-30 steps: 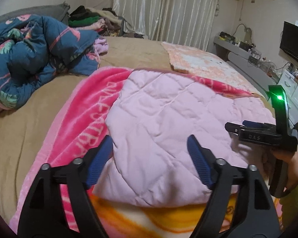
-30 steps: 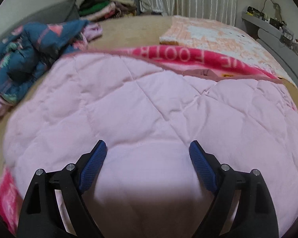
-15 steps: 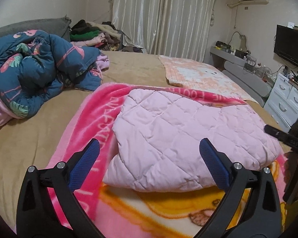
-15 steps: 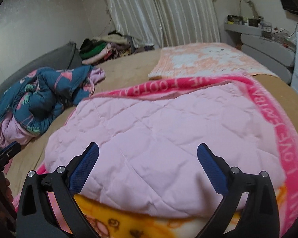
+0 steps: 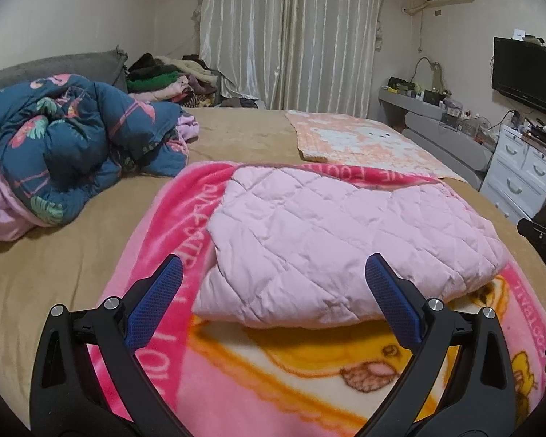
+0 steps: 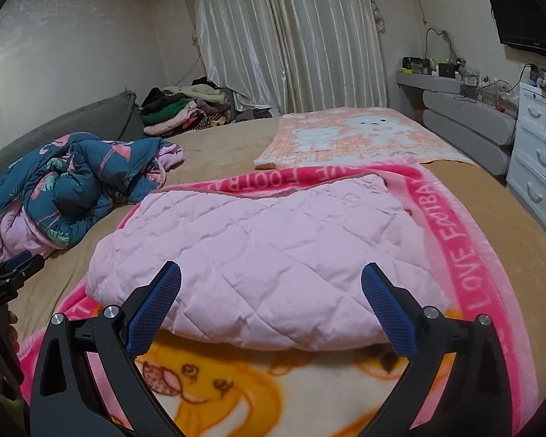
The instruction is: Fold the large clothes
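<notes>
Left gripper point(image 5: 273, 284) and right gripper point(image 6: 271, 280) both gaping wide, empty, hovering short of pink quilted garment point(image 5: 342, 240), probably clear for next fold or done. Garment centre frame, folded to puffy rectangle, lying on pink cartoon blanket point(image 5: 273, 375) over tan bed point(image 5: 54, 255). Diamond stitching, soft creases.

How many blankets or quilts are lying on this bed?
4: a folded pale pink quilt on a bright pink cartoon blanket, a crumpled dark blue flowered quilt at left, an orange-and-white blanket farther back. The clothes pile may hide more.
</notes>
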A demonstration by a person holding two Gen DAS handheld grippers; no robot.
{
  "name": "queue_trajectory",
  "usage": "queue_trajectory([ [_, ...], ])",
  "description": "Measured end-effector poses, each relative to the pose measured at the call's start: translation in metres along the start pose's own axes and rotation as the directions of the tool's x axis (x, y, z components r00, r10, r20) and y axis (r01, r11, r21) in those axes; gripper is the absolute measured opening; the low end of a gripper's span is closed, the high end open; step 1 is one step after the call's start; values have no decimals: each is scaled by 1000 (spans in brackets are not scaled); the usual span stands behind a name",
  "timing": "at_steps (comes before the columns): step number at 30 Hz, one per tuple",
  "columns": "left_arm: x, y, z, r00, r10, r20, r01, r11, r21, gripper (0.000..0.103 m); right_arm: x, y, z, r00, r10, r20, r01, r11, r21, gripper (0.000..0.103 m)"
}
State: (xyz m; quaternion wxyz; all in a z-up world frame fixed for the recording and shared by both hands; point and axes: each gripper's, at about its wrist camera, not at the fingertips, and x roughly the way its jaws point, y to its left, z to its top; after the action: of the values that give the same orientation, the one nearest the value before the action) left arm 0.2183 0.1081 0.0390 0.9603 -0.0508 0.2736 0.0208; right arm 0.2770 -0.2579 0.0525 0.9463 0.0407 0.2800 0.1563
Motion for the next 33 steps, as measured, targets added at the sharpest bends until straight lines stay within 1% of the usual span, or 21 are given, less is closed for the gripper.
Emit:
queue_trajectory([
  [6, -1, -4, -14, 1000, 10, -15, -10, 1000, 6, 94, -11, -9, -17, 999, -32, -12, 32, 999, 12, 99],
  [13, 9, -22, -33, 998, 4, -69, -1, 999, 50, 94, -12, -26, -43, 996, -71, -51, 73, 996, 44, 99],
  [16, 15, -32, -42, 996, 15, -87, -8, 996, 84, 94, -11, -34, -52, 994, -88, -68, 91, 995, 50, 99],
  [19, 19, -39, -50, 994, 6, -111, 6, 995, 104, 94, -9, -39, -60, 992, -99, -84, 104, 993, 53, 99],
  [27, 37, -46, -66, 984, -15, -176, 32, 995, 96, 94, 4, -51, -81, 987, -98, -128, 110, 990, 86, 99],
  [33, 62, -35, -75, 972, -29, -233, 36, 999, 24, 94, 32, -60, -90, 979, -86, -182, 112, 985, 135, 99],
])
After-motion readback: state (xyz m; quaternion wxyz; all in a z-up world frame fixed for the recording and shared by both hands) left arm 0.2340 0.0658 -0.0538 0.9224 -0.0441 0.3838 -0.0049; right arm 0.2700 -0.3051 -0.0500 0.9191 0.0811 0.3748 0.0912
